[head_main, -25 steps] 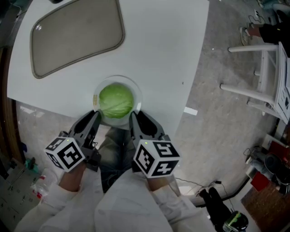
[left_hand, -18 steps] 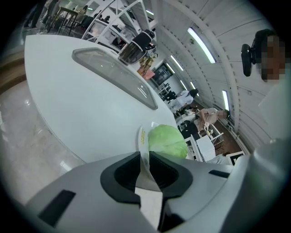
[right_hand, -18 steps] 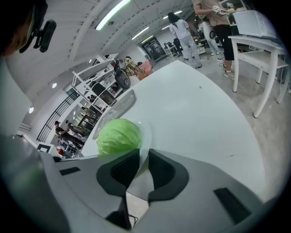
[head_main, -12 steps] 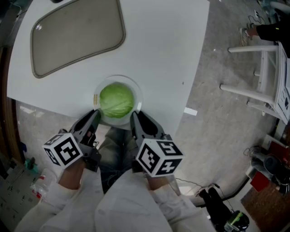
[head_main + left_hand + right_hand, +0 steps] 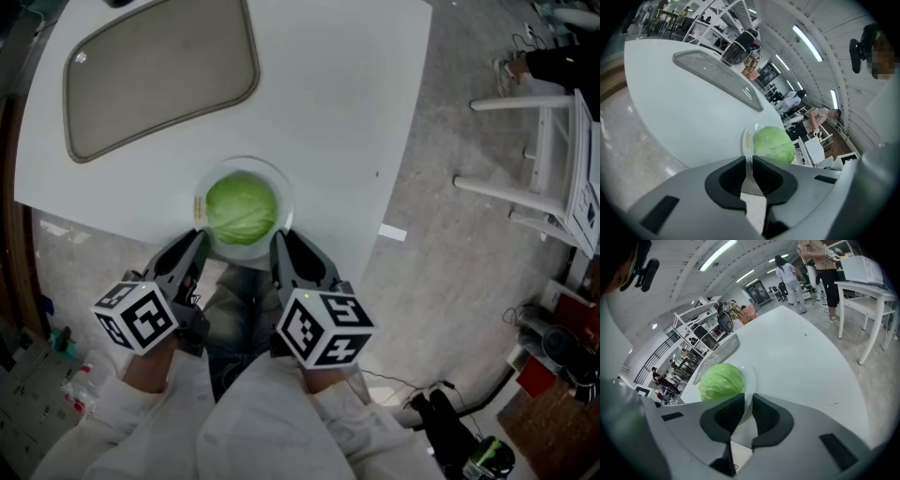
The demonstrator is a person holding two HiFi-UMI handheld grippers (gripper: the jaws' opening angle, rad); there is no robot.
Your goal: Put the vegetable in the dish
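White counter [image 5: 356, 112] fills most of what you see when you look down, with grey speckled floor [image 5: 441, 216] around it and a white chair [image 5: 544, 159] well off to your right. At the far left of the counter lies an oblong tray [image 5: 159, 70] with a pale raised rim, its grey bed in plain view. Close to the counter's near edge, right in front of you, sits a shallow round dish [image 5: 284, 187], and the green cabbage [image 5: 241, 208] rests inside it, taking up most of the bowl so that only a ring of rim shows around it. You hold your left claw [image 5: 199, 236] just beside the dish's near left rim and your right claw [image 5: 278, 239] just beside its near right rim, the cabbage lying between and a little beyond the two tips. Both claws are closing: in each gripper view the dark jaws stand a narrow slit apart with nothing caught between them, and through that slit you see only the dish's rim farther off. Neither claw touches the cabbage. From the right gripper view, people stand in the background beyond the counter.
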